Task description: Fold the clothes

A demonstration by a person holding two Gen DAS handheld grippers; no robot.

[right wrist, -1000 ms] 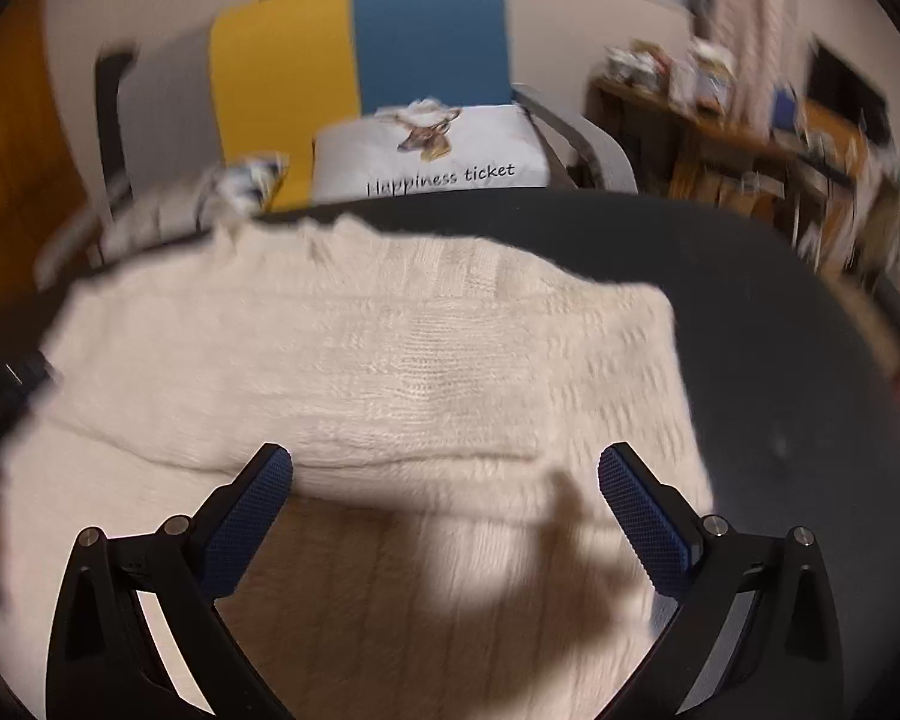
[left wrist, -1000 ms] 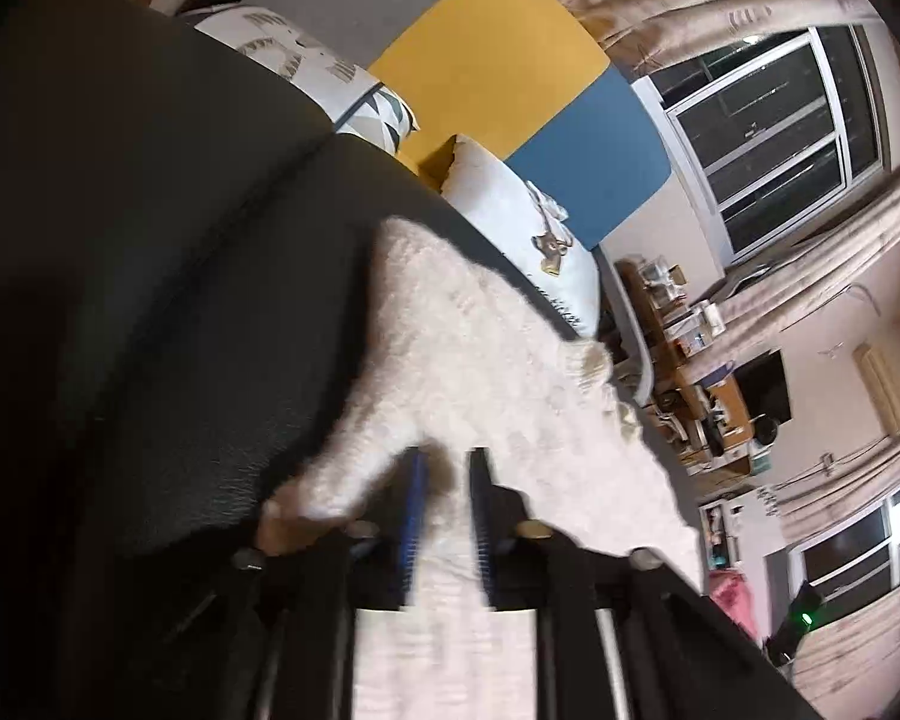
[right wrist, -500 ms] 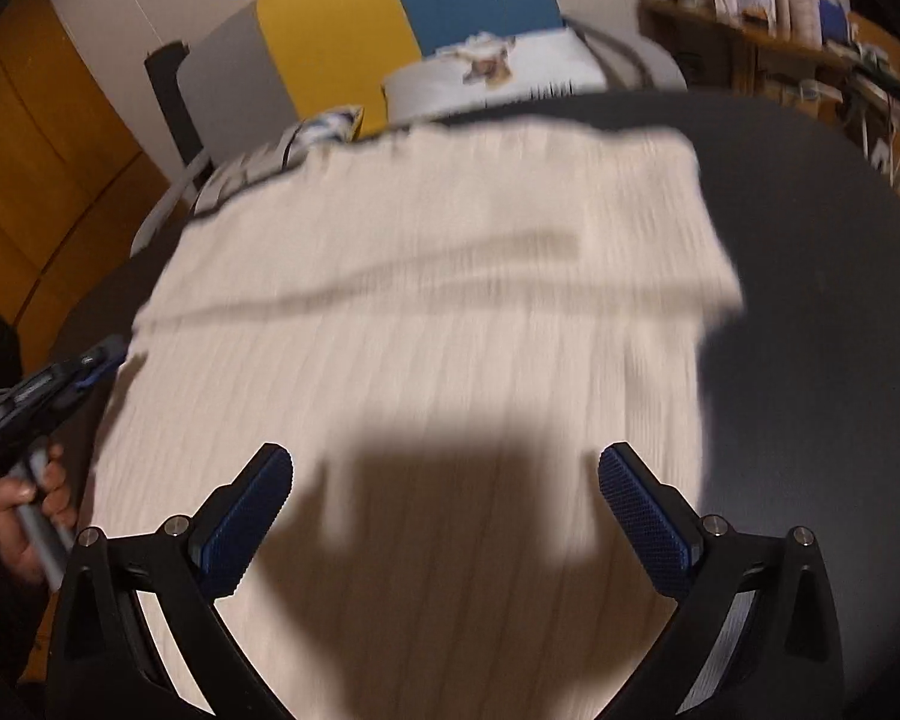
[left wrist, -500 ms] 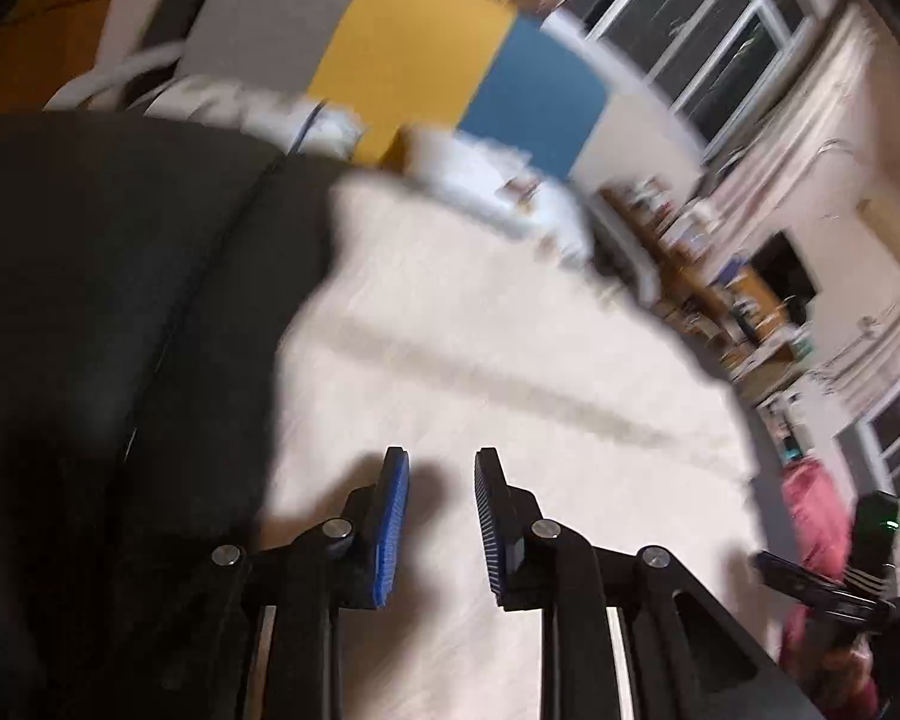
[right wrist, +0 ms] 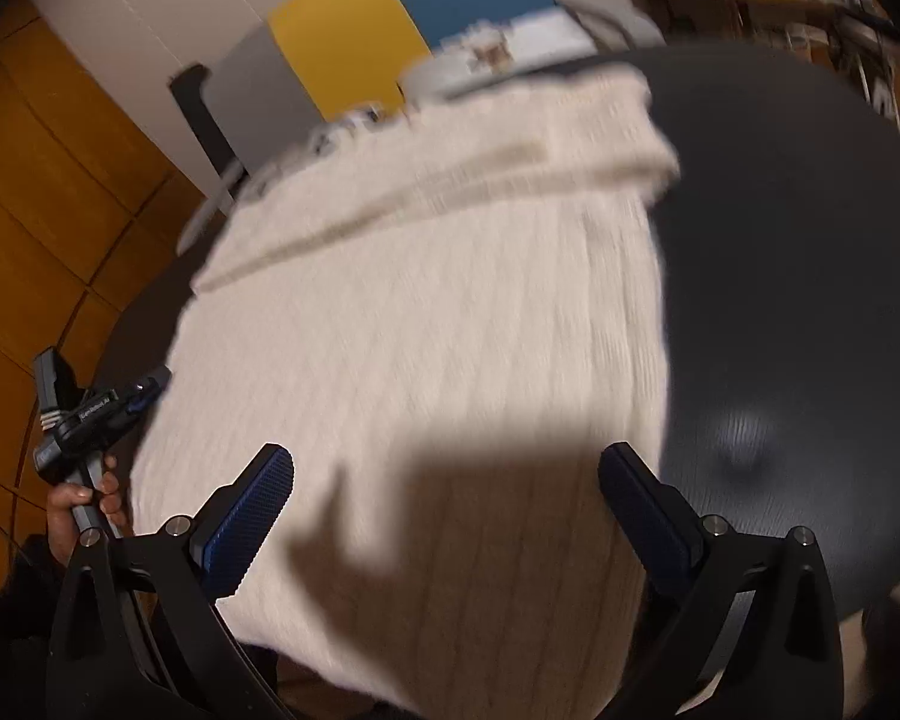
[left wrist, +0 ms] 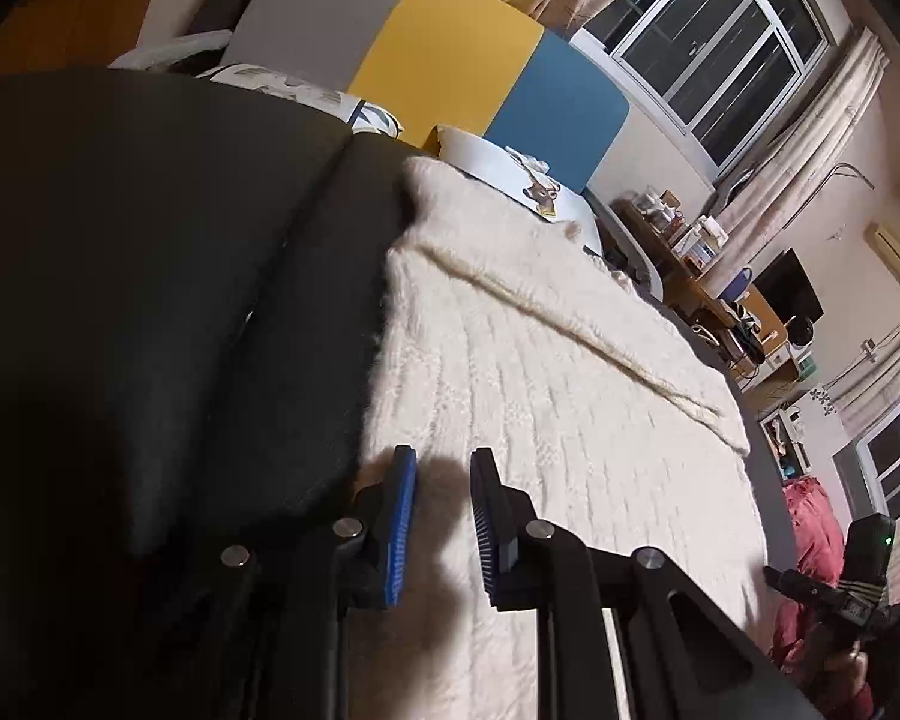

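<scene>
A cream knit sweater (left wrist: 540, 390) (right wrist: 438, 300) lies flat on the round black table (left wrist: 150, 270) (right wrist: 780, 240), with a folded band across its far part. My left gripper (left wrist: 441, 519) hovers over the sweater's left edge, its blue pads a narrow gap apart with nothing between them. In the right wrist view the left gripper (right wrist: 150, 387) shows at that edge, held by a hand (right wrist: 69, 510). My right gripper (right wrist: 450, 516) stands wide open above the near hem, casting a shadow on the knit. It holds nothing.
Behind the table stands a sofa with grey, yellow and blue panels (left wrist: 450, 54) and printed cushions (left wrist: 510, 168). A cluttered desk (left wrist: 708, 264) and windows are to the right. A red cloth (left wrist: 816, 534) lies beyond the table's right rim. Orange wood panelling (right wrist: 42, 180) is on the left.
A second ago the left gripper held the sleeve up; the sleeve now lies folded across the sweater and the gripper is free of it. Both grippers have drawn back toward the near edge.
</scene>
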